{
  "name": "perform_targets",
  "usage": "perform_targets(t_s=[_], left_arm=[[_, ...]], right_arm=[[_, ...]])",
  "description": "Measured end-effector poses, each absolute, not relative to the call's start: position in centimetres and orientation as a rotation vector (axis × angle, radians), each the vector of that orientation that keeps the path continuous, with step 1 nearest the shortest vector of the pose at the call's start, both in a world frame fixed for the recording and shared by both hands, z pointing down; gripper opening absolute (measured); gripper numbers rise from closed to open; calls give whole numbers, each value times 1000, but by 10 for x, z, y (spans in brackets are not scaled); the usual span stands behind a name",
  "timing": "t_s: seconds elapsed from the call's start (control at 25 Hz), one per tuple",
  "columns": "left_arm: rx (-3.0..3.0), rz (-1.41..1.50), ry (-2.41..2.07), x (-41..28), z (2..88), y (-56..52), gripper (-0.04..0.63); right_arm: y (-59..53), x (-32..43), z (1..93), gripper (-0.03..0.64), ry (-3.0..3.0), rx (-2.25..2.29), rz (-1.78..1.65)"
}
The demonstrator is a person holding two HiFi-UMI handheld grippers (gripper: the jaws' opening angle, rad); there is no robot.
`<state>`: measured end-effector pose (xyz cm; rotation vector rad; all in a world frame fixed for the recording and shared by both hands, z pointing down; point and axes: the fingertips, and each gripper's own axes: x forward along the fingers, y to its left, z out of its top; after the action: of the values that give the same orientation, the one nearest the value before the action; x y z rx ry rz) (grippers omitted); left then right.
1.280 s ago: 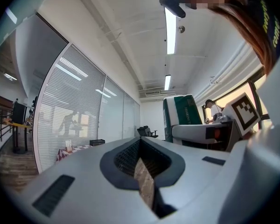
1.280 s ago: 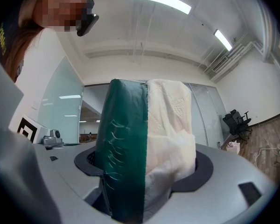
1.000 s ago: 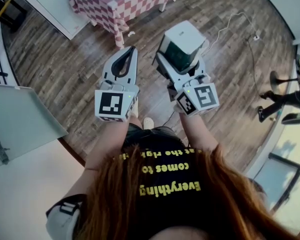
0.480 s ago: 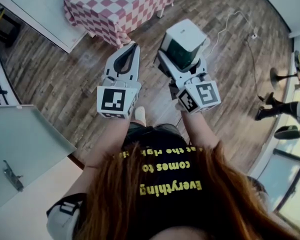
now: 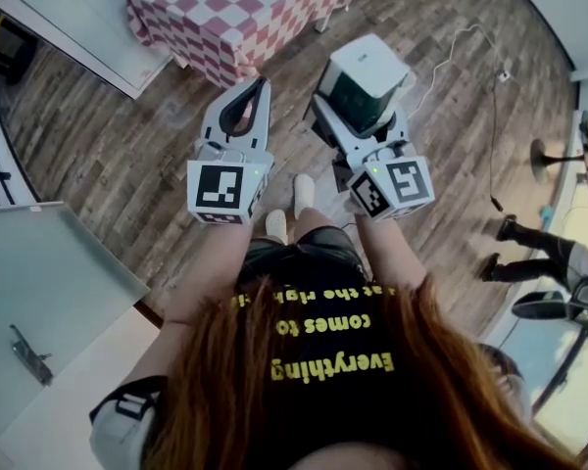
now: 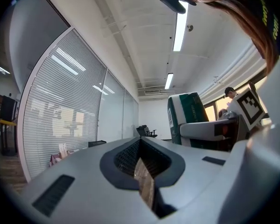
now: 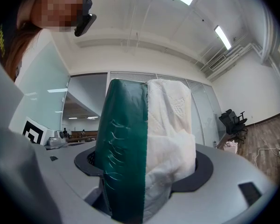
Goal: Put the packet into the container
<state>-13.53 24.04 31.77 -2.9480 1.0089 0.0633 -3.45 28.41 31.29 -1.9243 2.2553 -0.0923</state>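
Note:
My right gripper (image 5: pixel 359 104) is shut on a green and white packet (image 5: pixel 361 78), held above the wooden floor. In the right gripper view the packet (image 7: pixel 140 143) fills the space between the jaws and stands up out of them. My left gripper (image 5: pixel 257 86) is beside it on the left, shut with nothing held; its jaws (image 6: pixel 143 167) meet with only a thin slit. The left gripper view also catches the packet (image 6: pixel 189 110) off to the right. No container is in view.
A table with a red and white checkered cloth (image 5: pixel 245 8) stands ahead at the top. A white panel (image 5: pixel 49 262) lies at the left. A cable (image 5: pixel 475 42) runs over the floor at the right, where another person's legs (image 5: pixel 529 253) show.
The person has stepped forward: the checkered table sits nearer and a shoe now shows below the grippers. Both grippers keep their pose, the packet still held.

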Motion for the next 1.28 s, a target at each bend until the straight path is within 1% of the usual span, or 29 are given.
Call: perform_targets(t_s=[0.28,0.72,0.92,1.28], left_arm=[[-2923,55,1072,-110,324,185,0],[-2836,100,1191,-30,306,81,0],[-2828,87,1239,-10,310,42,0],[-2839,89,1233,13,318,-48,0]], right_arm=[[225,-8,319,391,2291,-1877,-110],[107,72,306,391,2396,-1740,-76],[66,98,307,391,2410,-1723,-89],[-14,122,321,391,2392,-1751,-117]])
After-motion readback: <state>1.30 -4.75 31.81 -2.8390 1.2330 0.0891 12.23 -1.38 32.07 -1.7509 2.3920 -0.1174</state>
